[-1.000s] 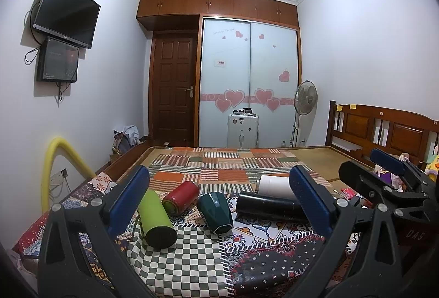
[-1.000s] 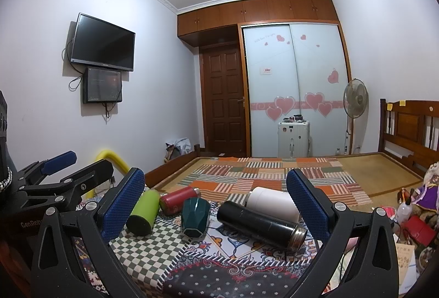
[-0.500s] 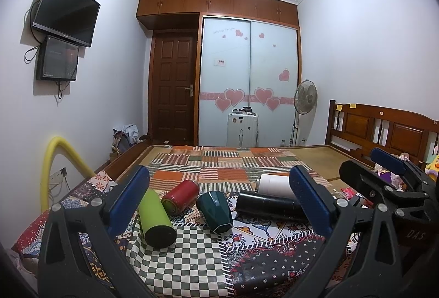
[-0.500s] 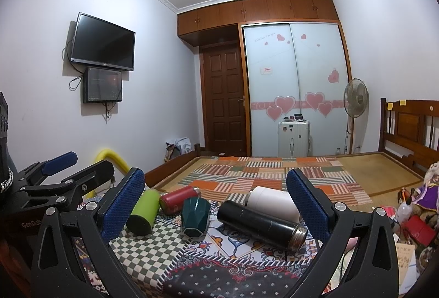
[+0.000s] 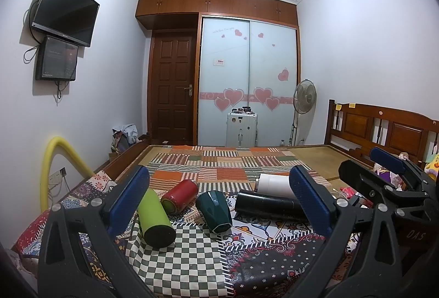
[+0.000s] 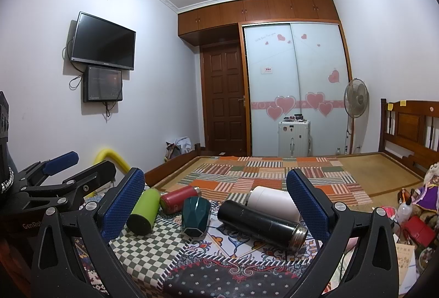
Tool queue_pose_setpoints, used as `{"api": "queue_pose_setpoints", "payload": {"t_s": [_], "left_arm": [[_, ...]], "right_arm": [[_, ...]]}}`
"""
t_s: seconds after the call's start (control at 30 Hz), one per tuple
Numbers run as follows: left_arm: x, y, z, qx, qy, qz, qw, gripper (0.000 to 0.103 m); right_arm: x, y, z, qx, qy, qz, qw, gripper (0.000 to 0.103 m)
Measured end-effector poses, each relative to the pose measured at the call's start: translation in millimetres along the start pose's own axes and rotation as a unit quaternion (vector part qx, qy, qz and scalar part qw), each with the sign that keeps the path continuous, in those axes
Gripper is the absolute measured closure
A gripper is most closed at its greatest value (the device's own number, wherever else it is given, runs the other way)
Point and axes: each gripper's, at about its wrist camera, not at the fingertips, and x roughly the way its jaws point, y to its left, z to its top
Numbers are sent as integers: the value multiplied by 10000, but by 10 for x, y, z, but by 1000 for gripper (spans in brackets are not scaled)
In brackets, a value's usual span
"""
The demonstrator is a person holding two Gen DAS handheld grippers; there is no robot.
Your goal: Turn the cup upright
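Note:
Several cups lie on their sides on the patterned cloth: a green tumbler [image 5: 155, 215], a red bottle [image 5: 179, 196], a dark green faceted cup [image 5: 214, 210], a black flask [image 5: 267, 204] and a white cup [image 5: 274, 184]. They also show in the right wrist view: green tumbler [image 6: 142, 211], red bottle [image 6: 178, 198], dark green cup [image 6: 196, 215], black flask [image 6: 260, 221], white cup [image 6: 271, 202]. My left gripper [image 5: 219, 202] is open and empty, a little short of them. My right gripper [image 6: 215, 204] is open and empty too.
The bed's patchwork blanket [image 5: 219, 163] stretches behind the cups. A wooden headboard [image 5: 384, 128] stands at the right with toys and clutter [image 6: 411, 215] below it. A yellow foam tube [image 5: 55, 158] arcs at the left. A suitcase [image 5: 241, 129] and fan [image 5: 304, 98] stand by the wardrobe.

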Motion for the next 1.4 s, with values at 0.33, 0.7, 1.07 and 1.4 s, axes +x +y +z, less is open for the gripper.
{"api": "queue_pose_setpoints", "payload": {"t_s": [0.33, 0.7, 1.07, 1.4], "left_arm": [[-12, -1, -3, 21, -27, 5, 10000, 0], [14, 32, -8, 19, 0, 40, 10000, 0], [390, 283, -230, -132, 694, 249, 9972, 0], [814, 636, -640, -206, 1385, 479, 9890, 0]], "right_arm": [[-2, 4, -3, 3, -4, -2, 10000, 0], [-2, 2, -4, 3, -5, -7, 10000, 0], [285, -55, -106, -12, 417, -32, 9991, 0], [1037, 7, -355, -243, 1418, 294, 9892, 0]]}}
